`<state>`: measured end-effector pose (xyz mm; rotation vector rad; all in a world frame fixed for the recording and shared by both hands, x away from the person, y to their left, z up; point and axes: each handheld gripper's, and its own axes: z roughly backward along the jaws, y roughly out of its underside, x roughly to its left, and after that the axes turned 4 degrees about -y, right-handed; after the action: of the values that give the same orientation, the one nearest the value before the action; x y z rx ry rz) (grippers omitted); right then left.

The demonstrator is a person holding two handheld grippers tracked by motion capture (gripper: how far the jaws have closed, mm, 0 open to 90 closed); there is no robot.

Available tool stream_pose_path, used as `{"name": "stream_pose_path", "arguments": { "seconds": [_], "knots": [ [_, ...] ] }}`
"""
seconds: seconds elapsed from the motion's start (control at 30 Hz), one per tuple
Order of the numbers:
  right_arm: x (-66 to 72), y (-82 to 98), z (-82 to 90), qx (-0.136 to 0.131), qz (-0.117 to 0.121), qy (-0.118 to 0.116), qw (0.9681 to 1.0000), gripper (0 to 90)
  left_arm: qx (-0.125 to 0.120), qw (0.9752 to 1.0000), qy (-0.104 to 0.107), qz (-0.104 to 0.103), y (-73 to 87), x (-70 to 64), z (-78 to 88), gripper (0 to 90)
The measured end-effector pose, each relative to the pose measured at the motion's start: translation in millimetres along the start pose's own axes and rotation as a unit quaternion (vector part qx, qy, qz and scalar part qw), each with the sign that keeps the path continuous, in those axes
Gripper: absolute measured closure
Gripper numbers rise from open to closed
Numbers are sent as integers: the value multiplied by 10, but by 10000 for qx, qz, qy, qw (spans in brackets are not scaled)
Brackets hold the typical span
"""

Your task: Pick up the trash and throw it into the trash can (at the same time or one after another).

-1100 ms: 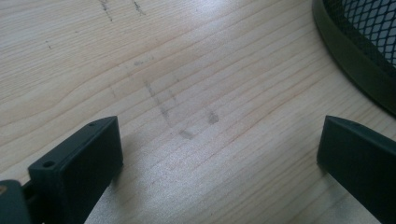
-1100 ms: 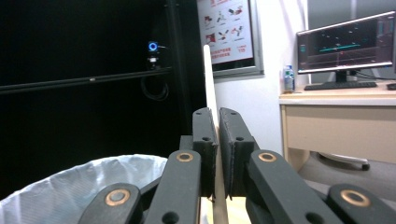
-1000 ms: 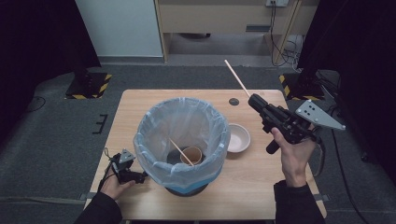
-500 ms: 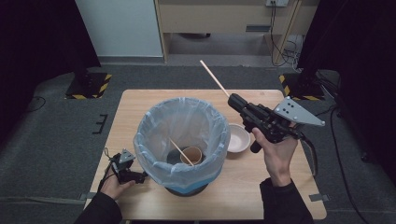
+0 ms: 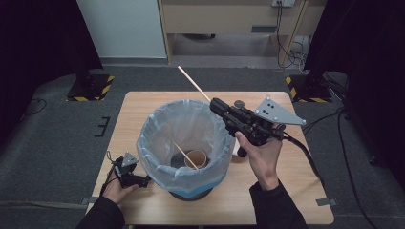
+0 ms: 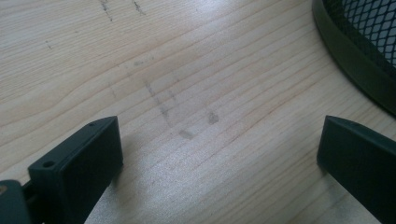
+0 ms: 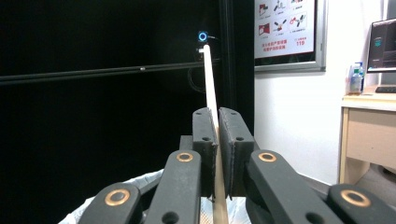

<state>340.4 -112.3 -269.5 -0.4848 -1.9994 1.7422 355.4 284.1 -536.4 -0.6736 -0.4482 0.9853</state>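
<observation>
Over the bin's rim now, my right claw has swung in from the right side of the table, clenched on a wooden stick that angles up and away. One stick and a paper cup already lie in the lined bin, so I judge this one goes in next. My left claw rests released on the table beside the bin's base.
</observation>
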Motion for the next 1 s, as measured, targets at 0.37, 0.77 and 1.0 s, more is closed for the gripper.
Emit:
{"name": "stream_pose_path", "arguments": {
  "seconds": [0.37,0.77,1.0],
  "knots": [
    [43,122,-125,283,-63,-92,9995,859,0,10000,-3,0,0,0,0,0],
    [-3,63,-84,255,-120,-104,9995,763,1,10000,-2,0,0,0,0,0],
    [-121,-135,119,126,82,328,9993,648,1,10000,1,0,0,0,0,0]
  ]
}}
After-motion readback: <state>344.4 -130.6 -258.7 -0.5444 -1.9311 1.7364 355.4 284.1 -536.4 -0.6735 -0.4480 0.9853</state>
